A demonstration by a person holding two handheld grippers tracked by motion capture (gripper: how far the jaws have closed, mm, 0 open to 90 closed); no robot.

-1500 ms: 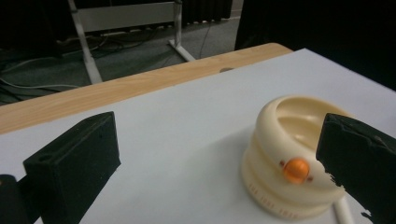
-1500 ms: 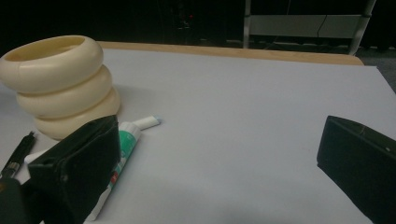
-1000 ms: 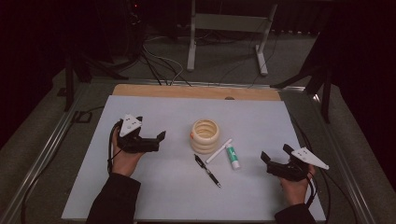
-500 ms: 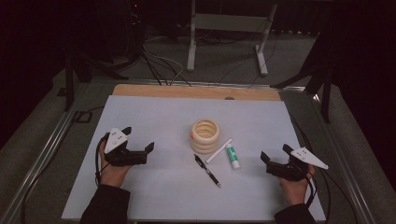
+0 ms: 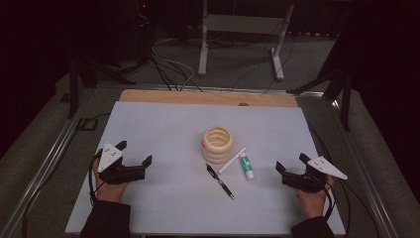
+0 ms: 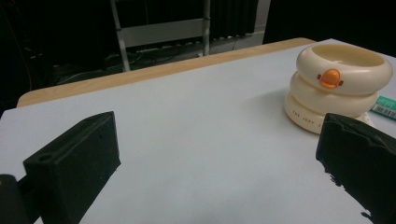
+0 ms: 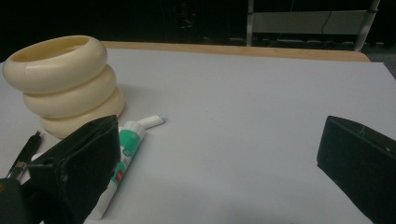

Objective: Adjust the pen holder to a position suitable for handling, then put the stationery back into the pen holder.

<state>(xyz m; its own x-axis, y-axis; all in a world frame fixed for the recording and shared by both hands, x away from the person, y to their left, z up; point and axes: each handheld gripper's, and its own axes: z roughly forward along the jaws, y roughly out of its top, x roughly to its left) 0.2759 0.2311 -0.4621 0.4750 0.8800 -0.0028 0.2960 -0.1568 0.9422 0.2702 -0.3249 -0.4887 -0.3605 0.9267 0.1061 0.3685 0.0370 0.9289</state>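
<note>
Both grippers rest wide open on the white desk: left gripper (image 5: 133, 154) near the left edge, right gripper (image 5: 291, 164) near the right. Between them stand the cream ringed plastic holder (image 5: 217, 144), a black pen (image 5: 220, 181) and a green-white tube (image 5: 246, 167), untouched. Likely next: reaching inward. The left gripper view reveals the holder's orange beak.

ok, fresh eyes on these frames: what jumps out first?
The cream ringed holder, shaped like three stacked rings with a small orange duck bill on its side, stands mid-table on the white mat. Just to its right and front lie a white stick, a green-and-white tube and a black pen. The left claw and right claw sit open at either side, holding nothing.
</note>
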